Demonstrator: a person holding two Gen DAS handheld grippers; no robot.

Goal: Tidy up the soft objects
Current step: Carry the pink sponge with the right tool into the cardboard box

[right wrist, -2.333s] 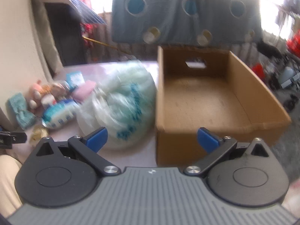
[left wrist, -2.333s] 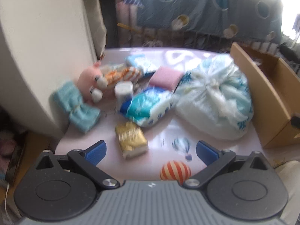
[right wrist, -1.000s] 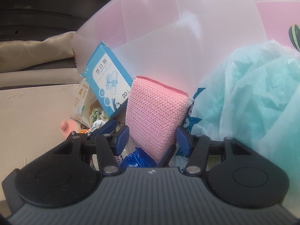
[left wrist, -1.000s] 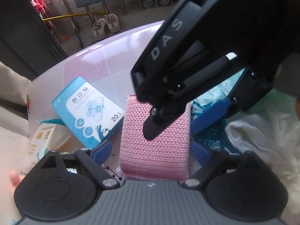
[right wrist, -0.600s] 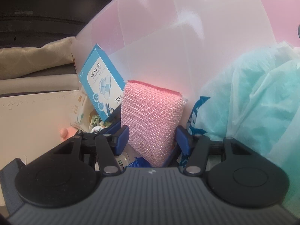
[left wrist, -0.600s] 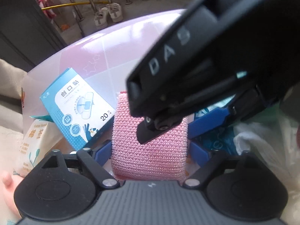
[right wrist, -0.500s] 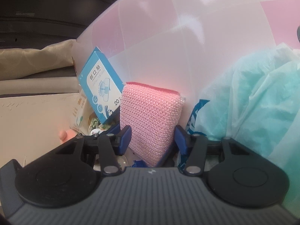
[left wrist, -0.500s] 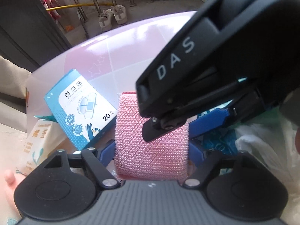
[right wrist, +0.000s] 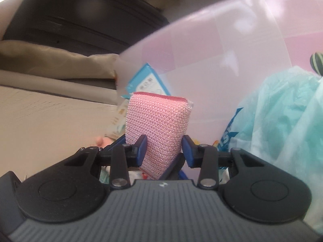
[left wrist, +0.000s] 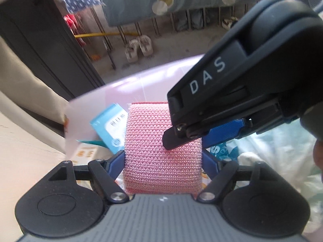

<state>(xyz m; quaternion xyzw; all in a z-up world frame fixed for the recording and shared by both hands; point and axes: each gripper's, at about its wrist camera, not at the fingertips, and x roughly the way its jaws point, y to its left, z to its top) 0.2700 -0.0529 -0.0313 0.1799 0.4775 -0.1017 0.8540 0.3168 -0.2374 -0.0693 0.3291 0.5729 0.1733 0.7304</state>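
L claw clamped on pink sponge | R claw just narrowed, pinching same sponge

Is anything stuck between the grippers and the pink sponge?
No. Both grippers have just been closing: the left gripper squeezes the pink sponge across its width, the right gripper pinches it too. Nothing sits between pads and sponge.

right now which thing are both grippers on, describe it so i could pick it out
On the pale pink table, between the blue carton and the crumpled teal plastic bag, both grippers clamp one block: the pink sponge. It alone has a knitted mesh skin.
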